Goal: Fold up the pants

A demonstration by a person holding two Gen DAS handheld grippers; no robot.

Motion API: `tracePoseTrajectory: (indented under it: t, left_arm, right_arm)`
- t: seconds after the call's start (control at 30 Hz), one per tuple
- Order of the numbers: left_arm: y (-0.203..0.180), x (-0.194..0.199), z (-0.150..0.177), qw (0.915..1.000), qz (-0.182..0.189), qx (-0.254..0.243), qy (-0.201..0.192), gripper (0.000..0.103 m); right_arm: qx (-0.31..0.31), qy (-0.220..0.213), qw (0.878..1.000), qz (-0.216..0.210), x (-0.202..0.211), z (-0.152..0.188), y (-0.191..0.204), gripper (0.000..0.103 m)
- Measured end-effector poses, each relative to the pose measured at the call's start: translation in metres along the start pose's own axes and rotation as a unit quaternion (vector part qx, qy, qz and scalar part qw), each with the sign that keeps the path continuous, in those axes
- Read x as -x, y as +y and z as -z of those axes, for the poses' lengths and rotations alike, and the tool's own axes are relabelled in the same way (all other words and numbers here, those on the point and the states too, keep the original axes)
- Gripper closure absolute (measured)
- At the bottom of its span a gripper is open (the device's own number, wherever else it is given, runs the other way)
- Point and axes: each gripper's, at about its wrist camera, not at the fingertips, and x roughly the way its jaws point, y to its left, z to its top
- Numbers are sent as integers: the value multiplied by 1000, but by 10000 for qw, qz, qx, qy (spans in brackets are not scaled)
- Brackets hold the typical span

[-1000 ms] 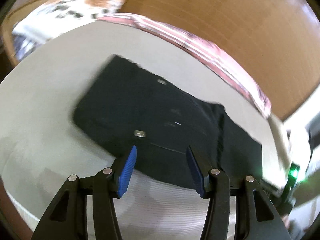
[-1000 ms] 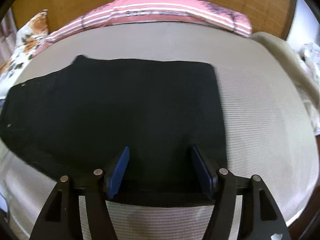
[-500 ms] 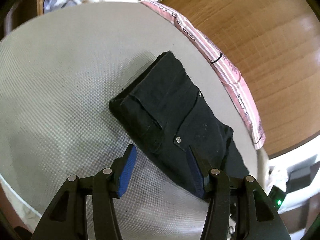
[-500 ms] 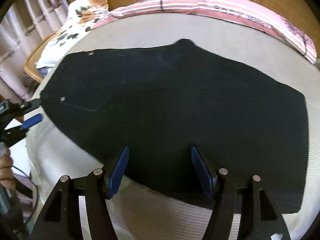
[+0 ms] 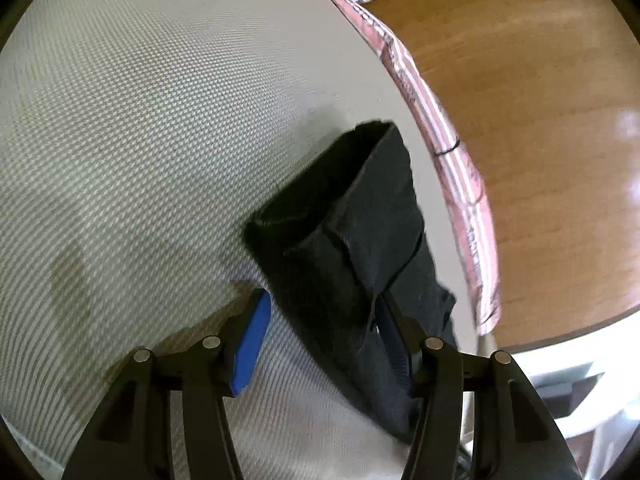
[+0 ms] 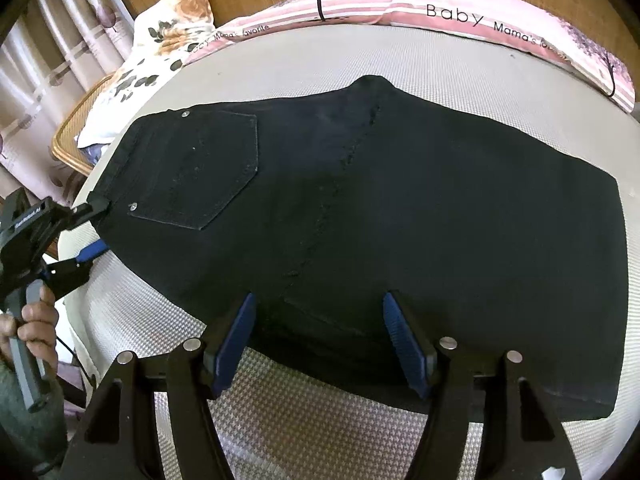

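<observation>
Black pants (image 6: 380, 208) lie folded lengthwise on a grey mattress (image 6: 460, 64), back pocket up, waistband at the left. In the left wrist view the pants (image 5: 360, 248) are seen end-on from the waistband. My left gripper (image 5: 324, 332) is open, its jaws straddling the near waistband corner; it also shows in the right wrist view (image 6: 90, 232), held by a hand at the waistband. My right gripper (image 6: 320, 336) is open, its jaws over the near edge of the pants at mid-length.
A pink striped bolster (image 6: 460, 12) lies along the far mattress edge before a wooden headboard (image 5: 540, 140). A floral pillow (image 6: 160, 52) sits at the far left on a wicker chair (image 6: 72, 148). Curtains hang at left.
My left gripper has moved in close to the waistband corner, which now lies between its jaws. My right gripper has swung left, from the leg end toward the middle of the pants.
</observation>
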Motion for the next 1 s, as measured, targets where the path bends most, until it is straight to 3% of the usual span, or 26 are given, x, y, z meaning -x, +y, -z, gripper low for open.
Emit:
tracePoseTrajectory:
  t: [0.17, 0.57, 0.67, 0.8, 1.0]
  left_arm:
    - [9, -5, -14, 9989, 369, 268, -88, 48]
    - [-4, -18, -22, 9990, 242, -231, -299, 48]
    - [-6, -18, -21, 9988, 191, -325, -316, 51]
    - [-8, -20, -20, 9983, -62, -466, -343, 69]
    - [-26, -16, -17, 9962, -309, -701, -412, 78]
  right_arm:
    - [-6, -1, 10000, 10, -1, -1, 0, 37]
    - [-6, -21, 10000, 22, -4, -3, 2, 33]
    - [-62, -29, 10000, -27, -4, -4, 0, 33]
    - [-118, -33, 9999, -77, -2, -3, -2, 33]
    - [-350, -4, 9992, -176, 1, -5, -10, 33]
